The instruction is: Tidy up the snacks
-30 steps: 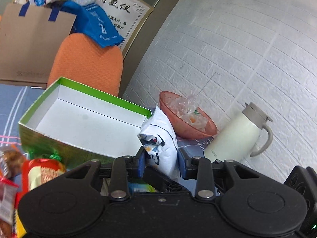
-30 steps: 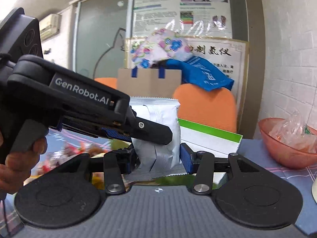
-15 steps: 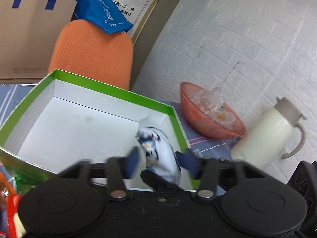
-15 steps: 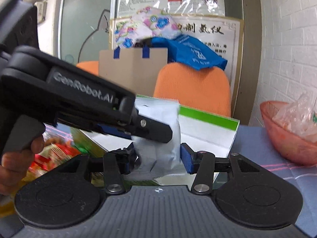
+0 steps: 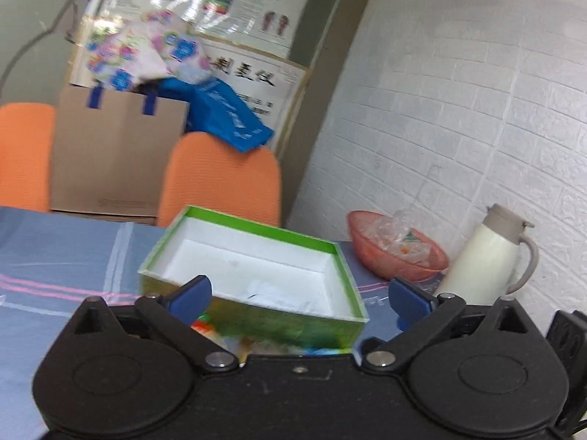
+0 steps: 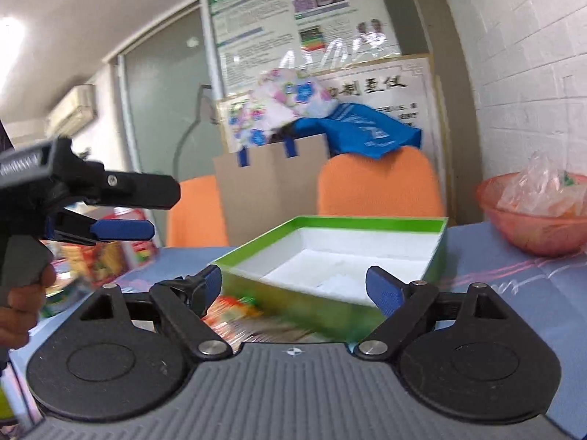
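- Two grippers hang near the open box, both with jaws spread wide and nothing between them: the left gripper (image 5: 299, 295) in its own wrist view, the right gripper (image 6: 293, 286) in its own.
- In the right wrist view the left gripper (image 6: 121, 216) also shows at the left edge, side-on, its blue pads parted, with a hand (image 6: 22, 300) on its grip.
- One green-rimmed box (image 5: 256, 227) with a white inside sits on the blue tablecloth (image 5: 55, 253), just beyond both sets of fingers.
- A white snack packet (image 5: 271, 291) lies inside the box on its floor, toward the near right corner; in the right wrist view the same packet (image 6: 341, 282) is a pale patch, blurred.
- Several colourful snack packs (image 6: 234, 304) lie on the cloth against the box's near wall, too blurred to read.
- To the right of the box, by the white brick wall, stand a pink bowl (image 5: 389, 267) holding clear wrappers and a cream jug (image 5: 484, 256).
- Beyond the table are orange chairs (image 5: 220, 179) and a brown paper bag (image 5: 113, 157).
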Tool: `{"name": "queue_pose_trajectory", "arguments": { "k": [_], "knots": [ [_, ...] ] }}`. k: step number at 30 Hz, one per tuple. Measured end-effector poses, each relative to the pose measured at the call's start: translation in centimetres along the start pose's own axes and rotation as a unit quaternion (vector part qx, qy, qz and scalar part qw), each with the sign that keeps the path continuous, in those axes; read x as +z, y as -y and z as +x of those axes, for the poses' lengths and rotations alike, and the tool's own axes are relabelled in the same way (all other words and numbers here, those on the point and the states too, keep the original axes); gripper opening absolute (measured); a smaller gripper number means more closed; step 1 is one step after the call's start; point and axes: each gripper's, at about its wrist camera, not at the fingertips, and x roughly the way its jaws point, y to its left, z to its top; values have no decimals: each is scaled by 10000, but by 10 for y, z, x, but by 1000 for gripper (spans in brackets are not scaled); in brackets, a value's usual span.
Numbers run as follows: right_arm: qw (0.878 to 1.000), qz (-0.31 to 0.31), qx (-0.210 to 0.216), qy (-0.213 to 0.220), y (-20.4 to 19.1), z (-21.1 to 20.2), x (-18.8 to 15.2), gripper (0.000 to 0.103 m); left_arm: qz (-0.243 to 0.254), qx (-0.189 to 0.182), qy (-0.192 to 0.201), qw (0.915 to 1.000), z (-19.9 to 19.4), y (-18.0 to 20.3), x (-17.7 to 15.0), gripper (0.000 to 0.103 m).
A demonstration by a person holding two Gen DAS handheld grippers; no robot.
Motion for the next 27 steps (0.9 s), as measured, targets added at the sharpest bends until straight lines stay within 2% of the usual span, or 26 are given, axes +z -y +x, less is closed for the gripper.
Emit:
{"name": "queue_pose_trajectory", "arguments": {
  "k": [4,7,10,17,22,24,27],
  "knots": [
    [9986,229,370,-297,-16,-9,-20,103,-283,377,-162,9988,-24,-17,-34,103],
    [9962,351,551,-582,-28,-8,-34,103,-702,421,-417,9958,-33,-36,-56,103],
    [9941,301,656,-808,-42,-6,-43,103,-1051,374,-510,9924,-40,-53,-67,103],
    [9921,-205,756,-975,-72,15,-39,103,-1488,26,-674,9866,-28,-79,-62,103],
    [9916,-319,577,-1113,-80,43,-42,103,-1565,234,-1009,9822,0,-95,-64,103],
    [9891,-259,645,-1297,-79,49,-48,99,-1600,78,-1119,9807,4,-99,-67,73],
    [9855,-209,781,-1489,-77,47,-57,94,-1660,-85,-1190,9789,3,-100,-72,71]
  ]
}}
